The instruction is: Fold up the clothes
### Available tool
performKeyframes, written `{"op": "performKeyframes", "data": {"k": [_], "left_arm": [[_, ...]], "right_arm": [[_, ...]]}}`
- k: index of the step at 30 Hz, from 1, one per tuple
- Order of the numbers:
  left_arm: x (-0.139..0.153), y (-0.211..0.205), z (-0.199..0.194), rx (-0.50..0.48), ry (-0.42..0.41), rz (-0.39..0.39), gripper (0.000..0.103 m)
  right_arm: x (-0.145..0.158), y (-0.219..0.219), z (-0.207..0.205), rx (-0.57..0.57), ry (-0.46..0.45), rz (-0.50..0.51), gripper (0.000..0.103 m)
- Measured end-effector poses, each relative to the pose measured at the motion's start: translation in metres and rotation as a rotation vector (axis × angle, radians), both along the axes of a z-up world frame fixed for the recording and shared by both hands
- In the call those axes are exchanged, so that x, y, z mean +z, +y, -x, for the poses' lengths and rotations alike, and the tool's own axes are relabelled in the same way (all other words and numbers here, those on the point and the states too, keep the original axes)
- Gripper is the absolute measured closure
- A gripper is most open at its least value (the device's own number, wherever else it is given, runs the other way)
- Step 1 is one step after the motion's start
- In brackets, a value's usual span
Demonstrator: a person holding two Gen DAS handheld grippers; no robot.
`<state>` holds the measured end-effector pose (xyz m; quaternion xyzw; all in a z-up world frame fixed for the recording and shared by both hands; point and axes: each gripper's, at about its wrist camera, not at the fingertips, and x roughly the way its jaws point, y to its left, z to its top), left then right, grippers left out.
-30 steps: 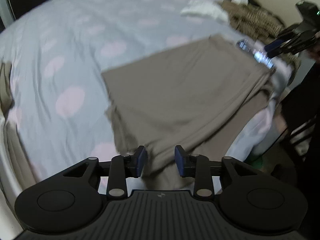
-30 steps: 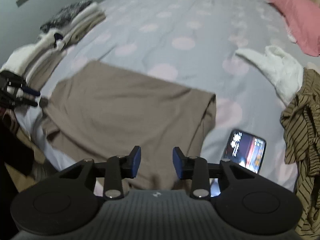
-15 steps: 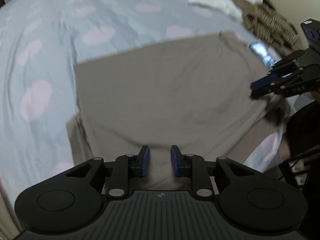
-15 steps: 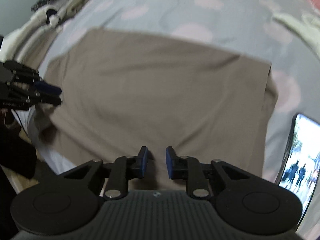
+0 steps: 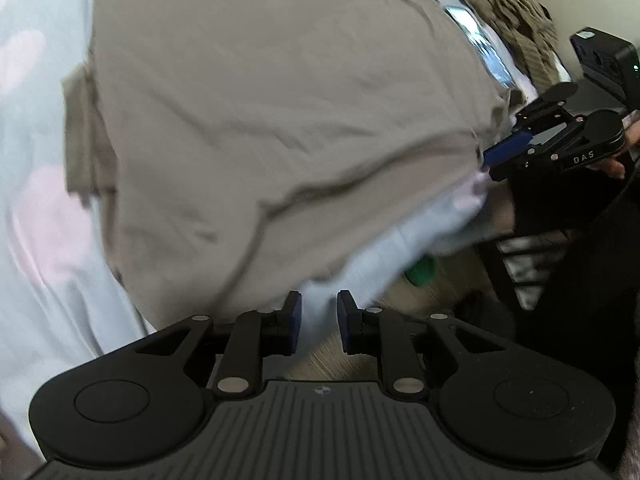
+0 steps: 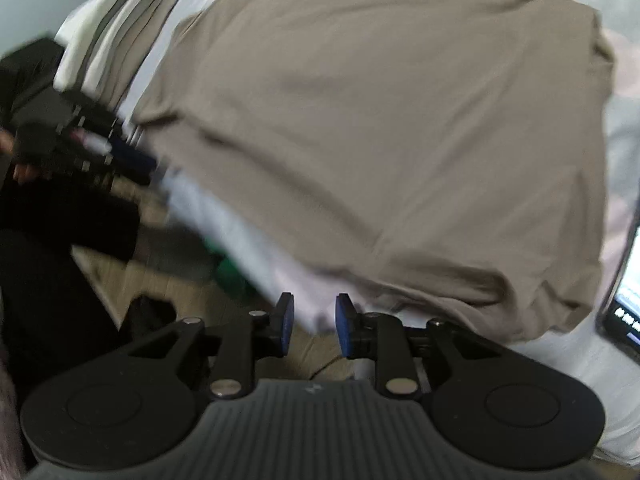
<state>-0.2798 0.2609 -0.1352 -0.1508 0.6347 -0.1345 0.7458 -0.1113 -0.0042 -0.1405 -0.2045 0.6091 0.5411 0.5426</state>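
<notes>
Down at the bed's near edge, we hold both tongs low with their tips pointing at the hanging bedsheet (image 5: 52, 264) just below the folded taupe garment (image 5: 280, 120). Our left tongs (image 5: 319, 322) are spread, blue pads apart with only the pale sheet and a strip of wooden floor (image 5: 336, 360) showing in the gap; nothing is pinched. Our right tongs (image 6: 315, 322) are spread likewise, tips just short of the garment's (image 6: 380, 120) drooping near hem, gripping nothing. From the left wrist view the right tongs (image 5: 496, 156) appear side-on at the garment's right corner, a hand (image 5: 618, 160) behind them; whether they touch the cloth there we cannot tell. From the right wrist view the left tongs (image 6: 132, 164) are a dark blur at the garment's left corner.

The garment lies flat on the bed, its near edge spilling over the mattress side, with a lower layer peeking out at its left border. Beside it a lit phone (image 6: 624, 300) rests on the sheet, a striped brown garment (image 5: 504, 12) is heaped beyond, and a stack of folded clothes (image 6: 120, 32) sits at the bed's left end. Something green (image 5: 420, 272) lies on the floor under the bed edge
</notes>
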Motion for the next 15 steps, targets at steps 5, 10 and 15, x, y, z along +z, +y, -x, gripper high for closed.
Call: {"op": "performKeyframes", "data": {"k": [5, 10, 15], "left_arm": [[0.024, 0.000, 0.008, 0.001, -0.136, 0.010, 0.087], [0.041, -0.005, 0.008, 0.004, -0.277, -0.132, 0.086], [0.039, -0.025, 0.006, -0.081, -0.333, -0.319, 0.086]], "right_arm": [[0.019, 0.000, 0.009, 0.024, -0.046, -0.105, 0.074], [0.030, 0.002, 0.001, -0.026, -0.167, -0.165, 0.071], [0.023, 0.010, 0.017, 0.063, -0.358, -0.146, 0.054]]}}
